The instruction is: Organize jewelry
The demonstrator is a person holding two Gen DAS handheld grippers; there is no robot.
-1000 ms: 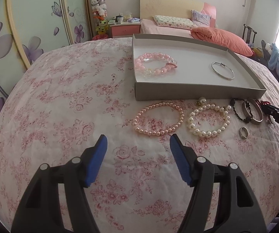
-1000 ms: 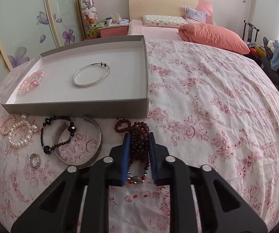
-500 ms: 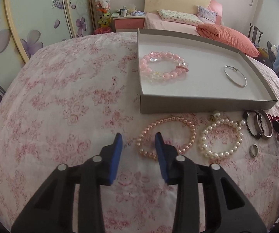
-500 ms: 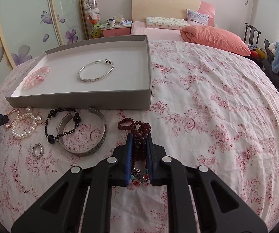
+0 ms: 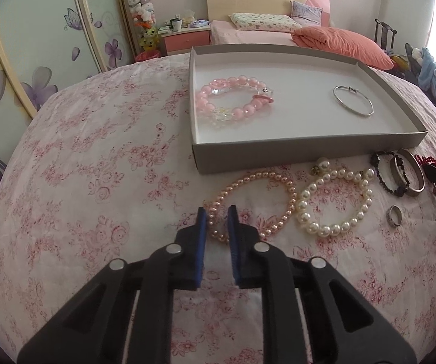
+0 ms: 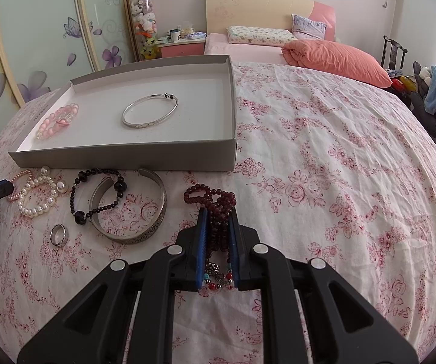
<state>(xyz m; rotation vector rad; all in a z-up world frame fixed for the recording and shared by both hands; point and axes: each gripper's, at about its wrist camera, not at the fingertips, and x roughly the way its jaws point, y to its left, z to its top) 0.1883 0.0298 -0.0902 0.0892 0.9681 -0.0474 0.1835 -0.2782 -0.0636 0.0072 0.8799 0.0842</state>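
My left gripper [image 5: 217, 212] is closing on the near-left arc of the pink pearl bracelet [image 5: 278, 179], whose beads run between the blue pads on the floral bedspread. My right gripper [image 6: 218, 215] is shut on a bunched dark red bead strand [image 6: 208, 194] that rests on the bedspread. Behind both stands the grey tray [image 6: 126, 160], which holds a chunky pink bead bracelet [image 5: 236, 97] and a thin silver bangle [image 6: 149, 110].
Between the grippers lie a white pearl bracelet [image 5: 309, 224], a black bead bracelet [image 6: 96, 209], a wide silver cuff [image 6: 157, 212] and a ring [image 6: 58, 234]. An orange pillow [image 6: 336, 57] lies beyond the tray. Bare bedspread spreads to the right of the red strand.
The left gripper moved forward to the pink pearl bracelet and its jaws closed from wide open onto the strand. The right gripper stayed shut on the red beads, unmoved.
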